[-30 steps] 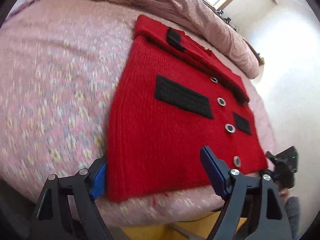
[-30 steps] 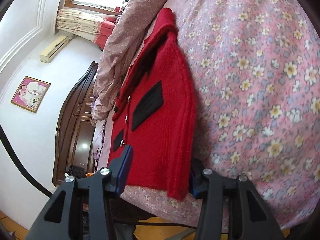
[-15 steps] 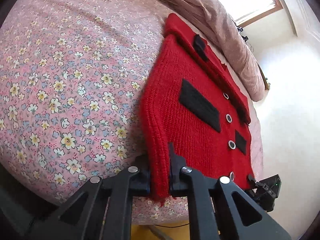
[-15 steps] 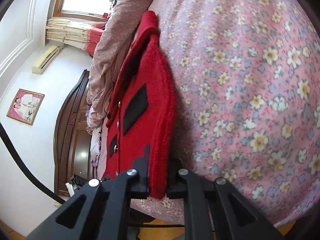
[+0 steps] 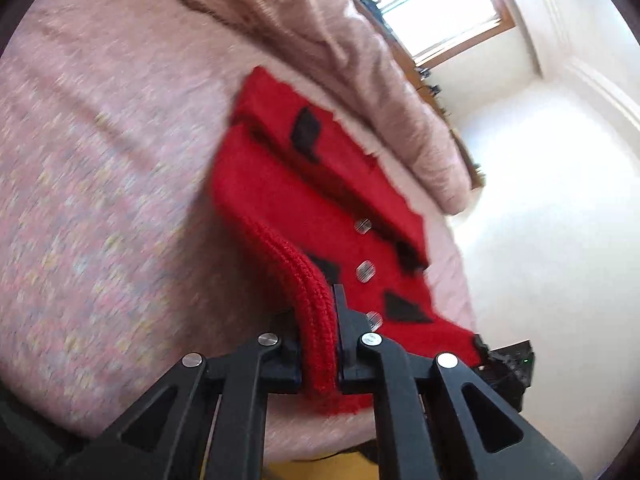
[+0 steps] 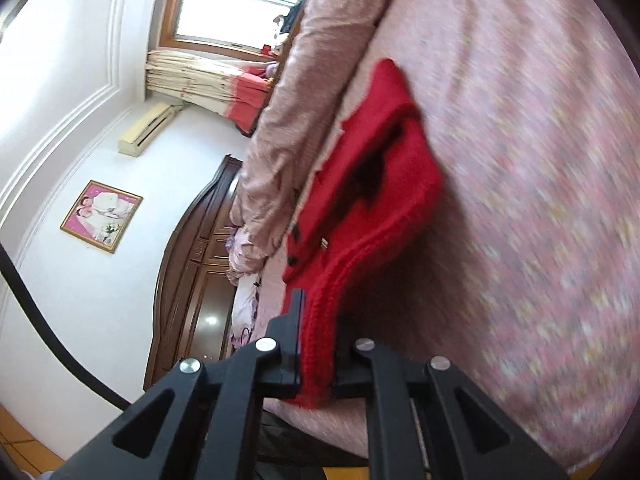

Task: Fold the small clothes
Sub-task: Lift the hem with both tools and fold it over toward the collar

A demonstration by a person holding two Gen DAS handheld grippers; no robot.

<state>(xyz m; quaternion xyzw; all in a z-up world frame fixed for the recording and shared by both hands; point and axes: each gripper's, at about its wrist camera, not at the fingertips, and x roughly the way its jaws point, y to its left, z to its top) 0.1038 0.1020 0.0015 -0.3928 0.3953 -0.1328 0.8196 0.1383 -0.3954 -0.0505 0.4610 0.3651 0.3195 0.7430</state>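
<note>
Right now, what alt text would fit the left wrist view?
The left gripper is shut on the near corner of a red knit cardigan, lifting its edge off a pink floral bedspread. A rumpled pink quilt lies behind it.

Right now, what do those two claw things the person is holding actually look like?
Both are matte black. The left gripper and right gripper each have two angular fingers with triangular cut-outs and round silver rivets at the joints. No markings show; a black cable loops beside the right one.
</note>
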